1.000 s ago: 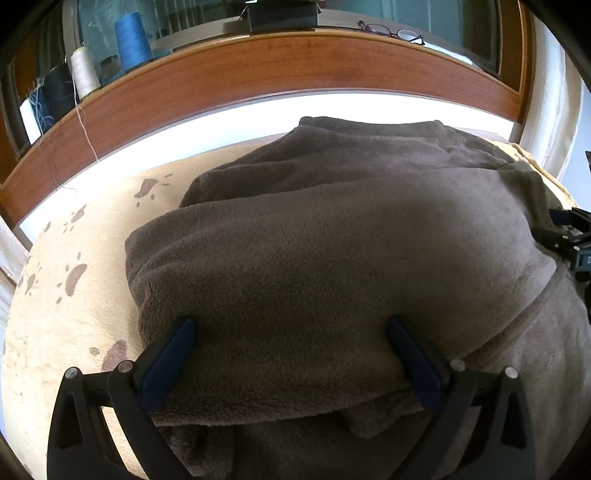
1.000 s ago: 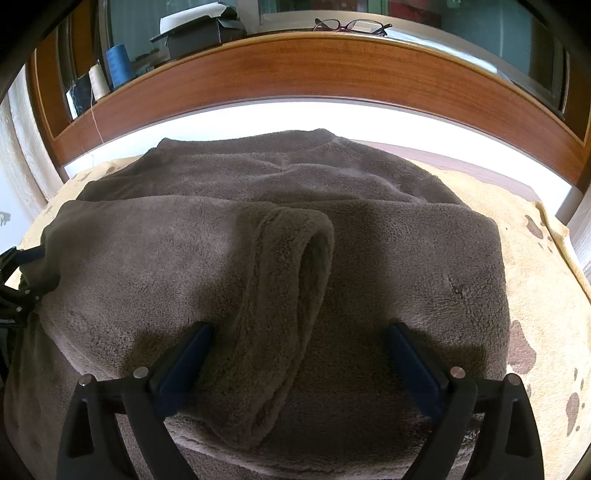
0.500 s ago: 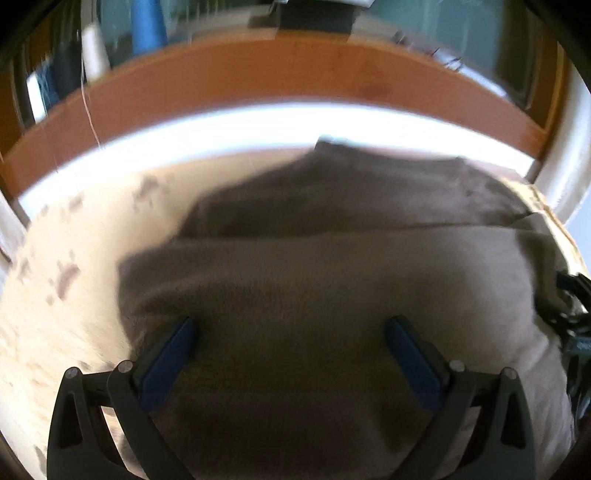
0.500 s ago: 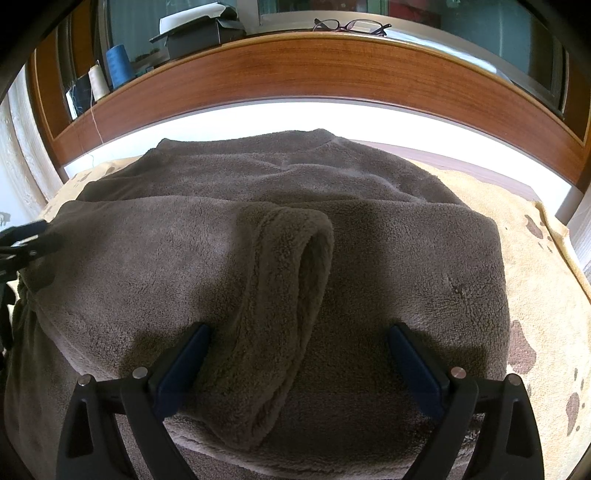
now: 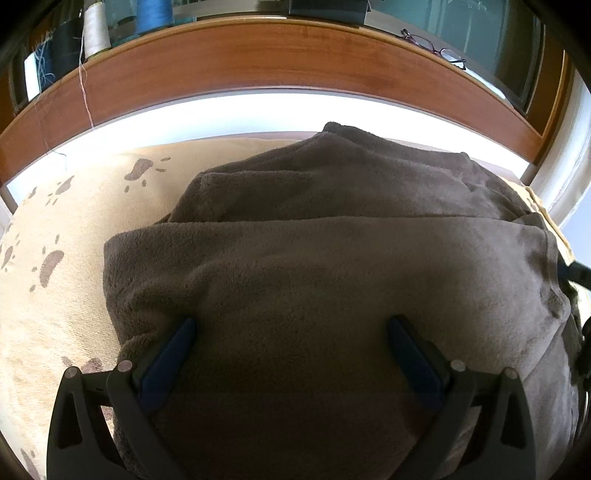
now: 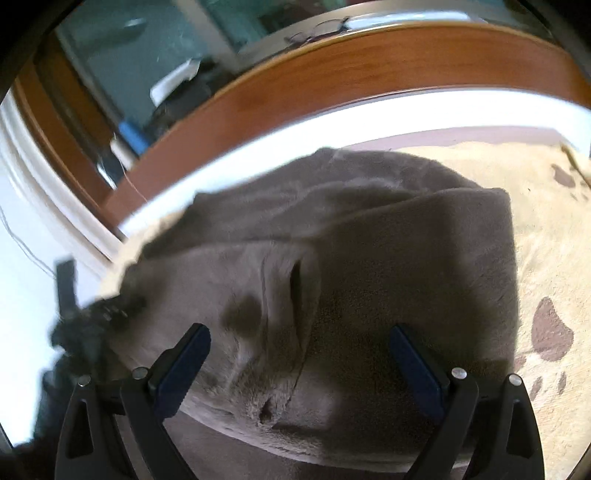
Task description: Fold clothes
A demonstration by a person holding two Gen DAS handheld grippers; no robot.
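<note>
One brown fleece garment (image 5: 332, 280) lies folded over on itself on a cream blanket (image 5: 74, 229) printed with brown paw marks; a lower layer shows beyond the top fold's far edge. In the right wrist view the same garment (image 6: 406, 280) shows a rolled sleeve or cuff (image 6: 288, 295) lying on top, left of centre; that view is blurred, so finer detail cannot be read.

Left tongs (image 5: 291, 332): jaws spread wide, blue pads to either side of the near part of the top fold, nothing pinched between them. Whether the pads touch the fleece cannot be told.

Right tongs (image 6: 299, 341): jaws likewise spread wide, over the near edge of the garment, gripping nothing.

Part of the right tongs shows at the right edge of the left wrist view; a dark blurred shape at the left edge of the right wrist view is probably the left tongs.

Beyond the blanket: a white strip, then a curved wooden ledge (image 5: 280, 59). On the ledge stand thread spools, white (image 5: 95, 29) and blue (image 5: 153, 14), and a pair of glasses (image 5: 434, 50).
</note>
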